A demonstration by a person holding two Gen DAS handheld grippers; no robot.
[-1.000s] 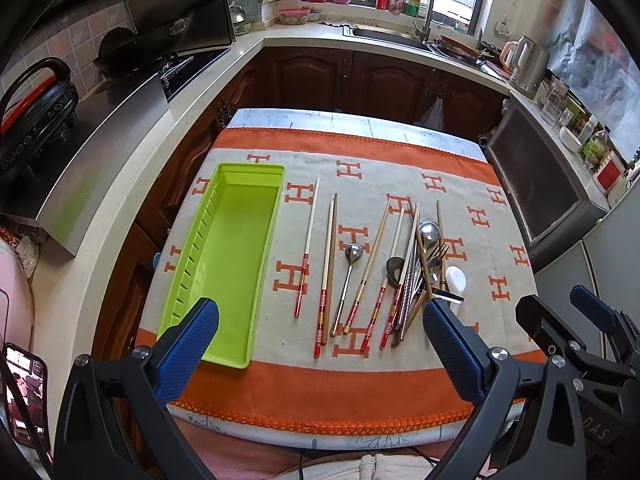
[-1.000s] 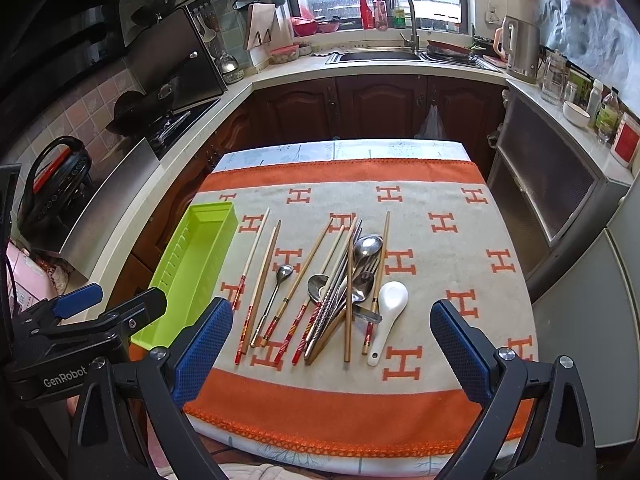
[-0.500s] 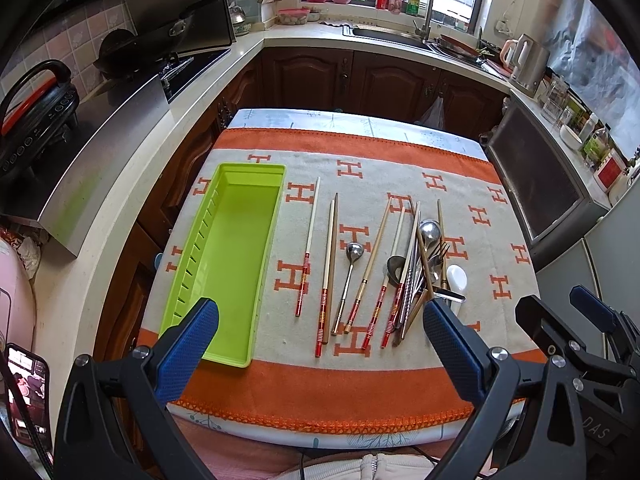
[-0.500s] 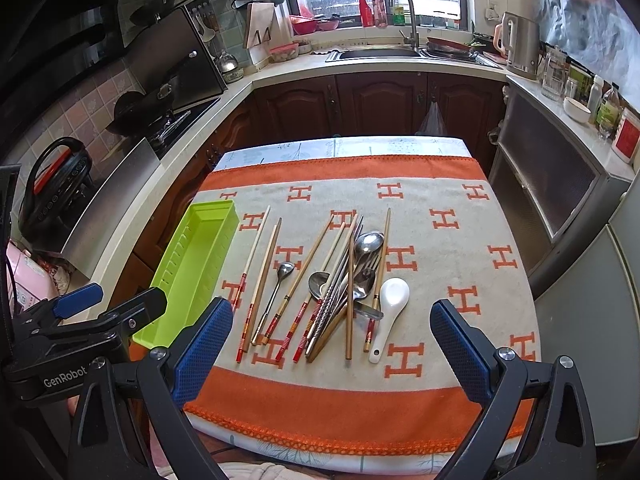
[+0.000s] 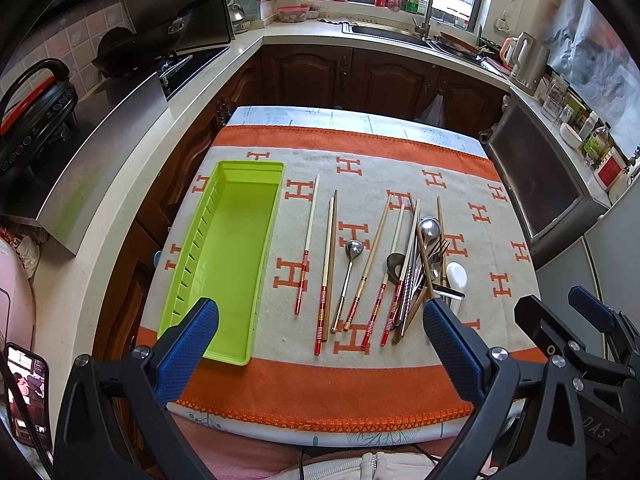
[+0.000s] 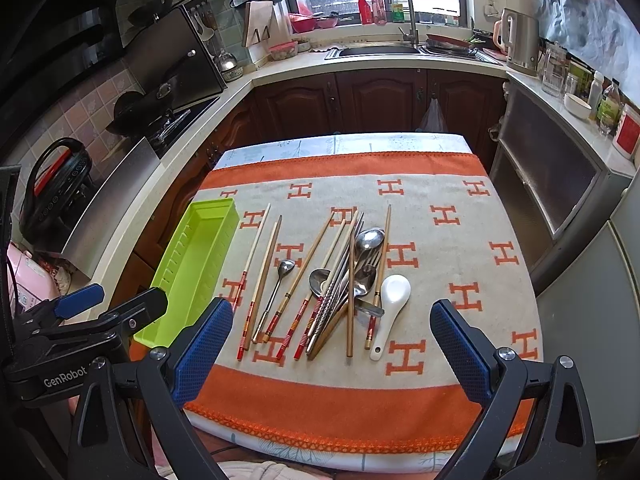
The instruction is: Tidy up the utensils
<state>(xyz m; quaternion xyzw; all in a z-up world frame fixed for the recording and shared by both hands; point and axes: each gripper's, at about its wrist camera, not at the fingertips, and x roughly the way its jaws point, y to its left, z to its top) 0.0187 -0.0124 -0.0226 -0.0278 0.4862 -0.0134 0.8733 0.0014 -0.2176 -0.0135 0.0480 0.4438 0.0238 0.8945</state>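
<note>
Cloth: I saw an orange-bordered tablecloth point(image 6: 320, 392) with H marks.
Counter: I noted a kettle point(image 6: 520, 42) near the sink point(image 6: 376, 51).
Stove: a black pan point(image 5: 120, 50) sat there.

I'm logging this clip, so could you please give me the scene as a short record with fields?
surface: table under an orange and beige cloth
container: green tray, nothing in it, left of the utensils
loose utensils: chopsticks, a small metal spoon, a white spoon
pile: overlapping metal spoons and chopsticks
left gripper: open, holding nothing
right gripper: open, holding nothing
</note>
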